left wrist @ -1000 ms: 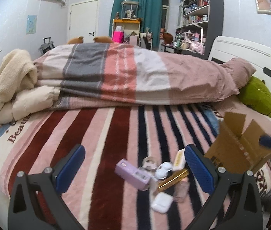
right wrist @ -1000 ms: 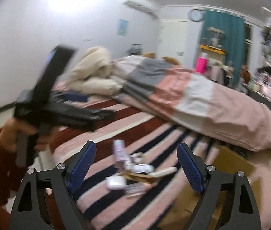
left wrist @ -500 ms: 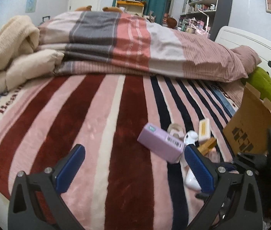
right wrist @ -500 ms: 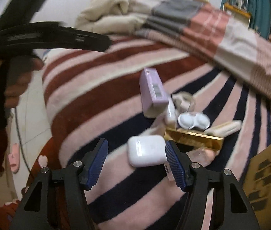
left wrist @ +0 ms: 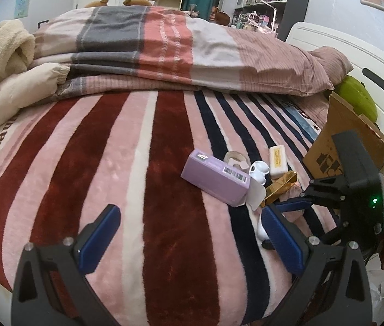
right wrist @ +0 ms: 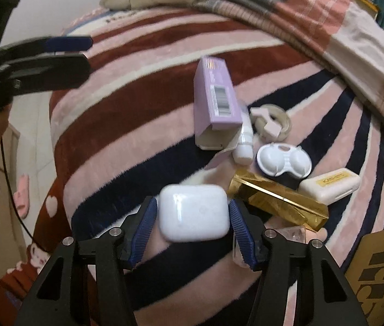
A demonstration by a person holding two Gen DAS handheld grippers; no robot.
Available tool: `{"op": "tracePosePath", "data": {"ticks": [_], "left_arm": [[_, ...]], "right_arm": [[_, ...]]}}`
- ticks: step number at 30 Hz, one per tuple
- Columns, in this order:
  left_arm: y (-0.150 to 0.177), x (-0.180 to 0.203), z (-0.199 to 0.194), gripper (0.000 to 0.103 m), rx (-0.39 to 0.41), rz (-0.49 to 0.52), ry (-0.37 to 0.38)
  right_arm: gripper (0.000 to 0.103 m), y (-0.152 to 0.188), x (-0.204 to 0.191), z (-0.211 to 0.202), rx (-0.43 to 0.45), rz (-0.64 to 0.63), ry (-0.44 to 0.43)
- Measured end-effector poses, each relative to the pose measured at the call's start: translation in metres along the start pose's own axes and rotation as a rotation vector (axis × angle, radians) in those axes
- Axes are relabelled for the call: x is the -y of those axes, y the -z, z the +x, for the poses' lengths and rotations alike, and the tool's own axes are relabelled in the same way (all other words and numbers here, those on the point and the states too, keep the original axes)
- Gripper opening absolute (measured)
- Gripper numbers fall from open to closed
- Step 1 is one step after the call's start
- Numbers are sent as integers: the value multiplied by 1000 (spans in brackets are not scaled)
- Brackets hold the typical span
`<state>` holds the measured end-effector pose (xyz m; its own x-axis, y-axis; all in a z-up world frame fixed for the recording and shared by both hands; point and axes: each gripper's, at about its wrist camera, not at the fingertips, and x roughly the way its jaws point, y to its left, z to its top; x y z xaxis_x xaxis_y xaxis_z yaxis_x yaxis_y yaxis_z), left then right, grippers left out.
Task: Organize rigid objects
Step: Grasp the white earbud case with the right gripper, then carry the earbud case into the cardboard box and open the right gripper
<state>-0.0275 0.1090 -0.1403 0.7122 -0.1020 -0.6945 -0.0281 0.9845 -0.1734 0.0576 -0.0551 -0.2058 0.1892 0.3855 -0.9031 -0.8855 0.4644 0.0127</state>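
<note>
- The white earbud case (right wrist: 194, 212) lies on the striped blanket (right wrist: 143, 125), now framed between the right gripper (right wrist: 192, 217) pads, which a second ago hung high above the pile; its jaws are closing, barely touching the case's sides, so the first pickup looks imminent.
- At the case's two o'clock: gold box (right wrist: 279, 201); cream case (right wrist: 330, 186), lettering unreadable; at twelve, purple carton (right wrist: 216, 95) with barcode.
- Left gripper (left wrist: 189, 233) stands apart, empty; blanket reads "Beau…".
- Cardboard box (left wrist: 347, 141) at three o'clock.
</note>
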Motion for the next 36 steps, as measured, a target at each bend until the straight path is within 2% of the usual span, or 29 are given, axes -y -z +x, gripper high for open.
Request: {"op": "tracePosePath", "data": {"ticks": [2, 7, 12, 16, 18, 23, 30, 33, 36], "left_arm": [[0, 0, 0, 102, 1, -3, 7], [-1, 3, 0, 102, -20, 8, 48], [-19, 22, -7, 100, -37, 27, 220], [-49, 52, -16, 77, -45, 53, 375], [-65, 70, -19, 69, -51, 81, 418], [-103, 120, -19, 31, -77, 147, 518], [-141, 213, 6, 29, -136, 269, 583], [-147, 252, 31, 29, -196, 329, 621], [-147, 290, 58, 29, -281, 375, 638]], "right_arm": [[51, -1, -1, 2, -8, 4, 0], [49, 2, 0, -9, 77, 53, 3], [49, -4, -6, -55, 218, 42, -19], [49, -11, -14, -108, 347, 0, 21], [49, -11, -12, -128, 396, 2, 46], [49, 3, 11, -180, 498, 41, 135], [49, 54, 70, -218, 520, 174, 227], [49, 81, 98, -226, 486, 241, 254], [49, 101, 127, -225, 414, 313, 253]]}}
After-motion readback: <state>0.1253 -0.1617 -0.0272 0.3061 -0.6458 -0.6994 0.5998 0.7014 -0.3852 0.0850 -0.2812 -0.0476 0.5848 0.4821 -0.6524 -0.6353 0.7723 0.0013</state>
